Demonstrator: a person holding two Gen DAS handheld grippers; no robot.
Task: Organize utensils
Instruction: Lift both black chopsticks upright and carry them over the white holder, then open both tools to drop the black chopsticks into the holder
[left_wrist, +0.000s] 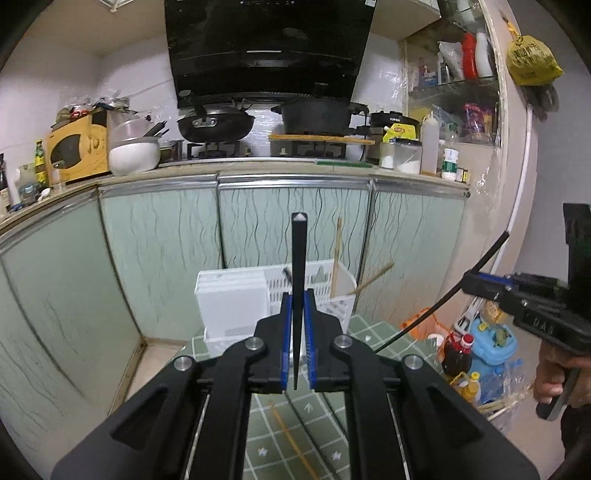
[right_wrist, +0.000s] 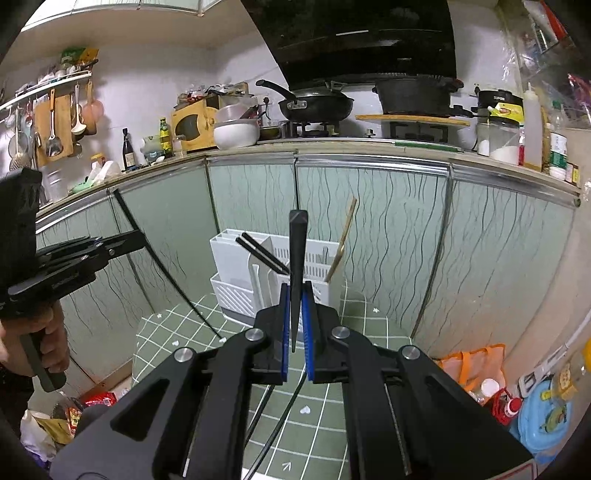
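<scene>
The white plastic utensil caddy (right_wrist: 258, 280) stands on the green checked cloth-covered surface (right_wrist: 177, 332), in front of pale green cabinet doors (right_wrist: 369, 229). In the right wrist view its slotted compartments hold two black chopsticks (right_wrist: 264, 253) leaning to the left and a light wooden chopstick (right_wrist: 341, 243) leaning to the right. From the left wrist view the caddy (left_wrist: 232, 299) shows two wooden chopsticks (left_wrist: 336, 254), one upright and one tilted far to the right.

The left gripper (left_wrist: 297, 332) has its blue-padded fingers (left_wrist: 284, 332) pinching a long black tapered chopstick (left_wrist: 297, 266) that stands upright above the caddy. The right gripper (right_wrist: 295, 317) pinches another black tapered chopstick (right_wrist: 297, 254) the same way, held upright just before the caddy. A further wooden chopstick (left_wrist: 291, 439) lies flat on the checked surface beneath the left gripper.

Behind, the kitchen counter (right_wrist: 332, 146) carries a black wok (right_wrist: 314, 103), a black pot (right_wrist: 413, 96) on a wooden board, a white bowl (right_wrist: 236, 134) and bottles. A black range hood (left_wrist: 269, 48) hangs above. Orange bags (right_wrist: 469, 362) and a blue tub (right_wrist: 543, 413) sit on the floor at the right.
</scene>
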